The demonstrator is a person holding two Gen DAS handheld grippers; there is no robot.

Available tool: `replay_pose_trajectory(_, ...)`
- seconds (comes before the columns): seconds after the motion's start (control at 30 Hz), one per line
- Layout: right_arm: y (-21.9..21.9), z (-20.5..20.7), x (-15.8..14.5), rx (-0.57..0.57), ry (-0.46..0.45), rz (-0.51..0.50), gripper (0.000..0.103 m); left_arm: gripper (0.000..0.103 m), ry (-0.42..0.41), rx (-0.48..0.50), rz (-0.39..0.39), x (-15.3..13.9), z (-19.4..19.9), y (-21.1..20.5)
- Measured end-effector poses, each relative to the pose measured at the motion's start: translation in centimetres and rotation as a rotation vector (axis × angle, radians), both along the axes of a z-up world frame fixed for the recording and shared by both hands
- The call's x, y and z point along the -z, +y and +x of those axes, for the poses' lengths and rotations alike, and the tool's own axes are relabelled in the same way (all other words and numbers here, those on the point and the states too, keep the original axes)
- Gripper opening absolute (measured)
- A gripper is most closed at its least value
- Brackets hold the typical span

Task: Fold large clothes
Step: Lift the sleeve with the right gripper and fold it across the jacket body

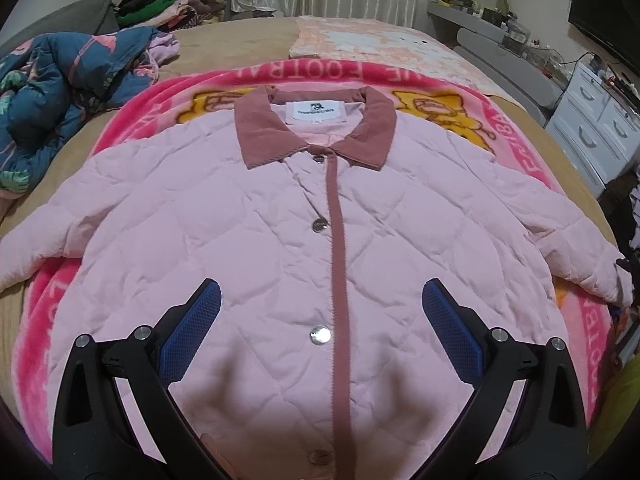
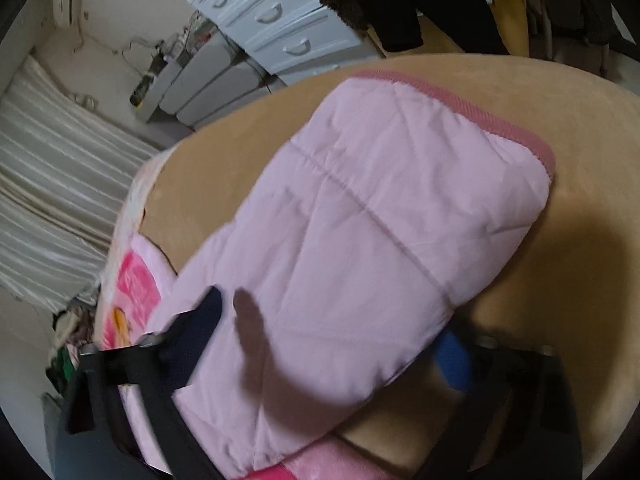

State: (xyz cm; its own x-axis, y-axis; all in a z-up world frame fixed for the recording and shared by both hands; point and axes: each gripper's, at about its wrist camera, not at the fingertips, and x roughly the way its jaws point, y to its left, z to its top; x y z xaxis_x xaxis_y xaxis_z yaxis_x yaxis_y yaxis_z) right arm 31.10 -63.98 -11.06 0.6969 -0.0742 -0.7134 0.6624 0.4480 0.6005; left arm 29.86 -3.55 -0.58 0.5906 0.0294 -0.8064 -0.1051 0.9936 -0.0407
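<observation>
A pink quilted jacket (image 1: pixel 280 220) with a dusty-rose collar lies flat, front up and buttoned, on a pink blanket (image 1: pixel 132 116) on the bed. My left gripper (image 1: pixel 320 300) is open above the jacket's lower front, touching nothing. In the right wrist view the jacket's right sleeve (image 2: pixel 360 220) with its rose cuff lies on the tan bedcover (image 2: pixel 580 240). My right gripper (image 2: pixel 332 320) is open, its fingers on either side of the sleeve, one blue pad (image 2: pixel 452 356) partly hidden under it. The view is blurred.
A blue floral quilt (image 1: pixel 52 100) is heaped at the bed's left. A pile of clothes (image 1: pixel 168 4) lies at the far end. White drawers (image 1: pixel 596 128) and a cluttered desk stand to the right. Dark clothes (image 2: pixel 400 0) hang beyond the bed edge.
</observation>
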Motion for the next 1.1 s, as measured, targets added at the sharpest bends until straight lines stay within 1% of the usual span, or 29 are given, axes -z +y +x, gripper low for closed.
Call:
replay_pose_trajectory(0.03, -0.3, 0.2, 0.0, -0.004, -0.016, 0.006, 0.054, 0.095, -0.002, 0.0, 0.002, -0.1, 0.0, 0.1)
replay_pose_trajectory(0.07, -0.5, 0.3, -0.1, -0.017, -0.035, 0.012, 0.044, 0.095, -0.004, -0.003, 0.002, -0.3, 0.1, 0.3)
replay_pose_trajectory(0.13, -0.5, 0.9, -1.0, -0.057, -0.07, -0.04, 0.032, 0.095, -0.005, -0.004, -0.002, -0.7, 0.2, 0.8)
replay_pose_trajectory(0.17, -0.3, 1.2, -1.7, -0.07, -0.082, -0.074, 0.028, 0.095, -0.007, -0.003, -0.008, -0.9, 0.1, 0.9)
replay_pose_trajectory(0.2, 0.3, 1.4, -2.7, -0.089, -0.101, -0.127, 0.026, 0.095, -0.01, -0.001, -0.013, -1.1, 0.1, 1.2)
replay_pose_trajectory(0.37, 2.8, 2.2, -7.1, -0.162, -0.173, -0.25, 0.021, 0.095, -0.025, -0.02, 0.011, -1.7, 0.0, 2.9)
replay_pose_trajectory(0.4, 3.6, 2.4, -8.3, -0.185, -0.193, -0.278, 0.021, 0.095, -0.028, -0.025, 0.014, -1.8, 0.0, 3.2)
replay_pose_trajectory(0.5, 6.0, 3.2, -11.5, -0.247, -0.259, -0.334, 0.02, 0.095, -0.042, -0.042, 0.004, -2.2, 0.0, 4.5)
replay_pose_trajectory(0.67, 10.4, 4.9, -16.0, -0.35, -0.333, -0.374, 0.019, 0.095, -0.066, -0.059, 0.0, -2.7, -0.2, 6.3)
replay_pose_trajectory(0.73, 11.7, 5.4, -17.2, -0.377, -0.351, -0.38, 0.019, 0.095, -0.073, -0.065, 0.0, -2.9, -0.3, 7.0)
replay_pose_trajectory(0.83, 14.5, 6.3, -19.2, -0.429, -0.379, -0.398, 0.019, 0.095, -0.081, -0.054, -0.025, -3.2, -0.3, 8.2)
replay_pose_trajectory(0.97, 17.9, 7.4, -21.4, -0.493, -0.409, -0.422, 0.019, 0.095, -0.115, -0.076, -0.009, -3.8, -0.4, 10.0)
replay_pose_trajectory(1.1, 21.6, 8.4, -23.4, -0.557, -0.439, -0.444, 0.019, 0.095, -0.13, -0.09, -0.019, -4.3, -0.2, 11.9)
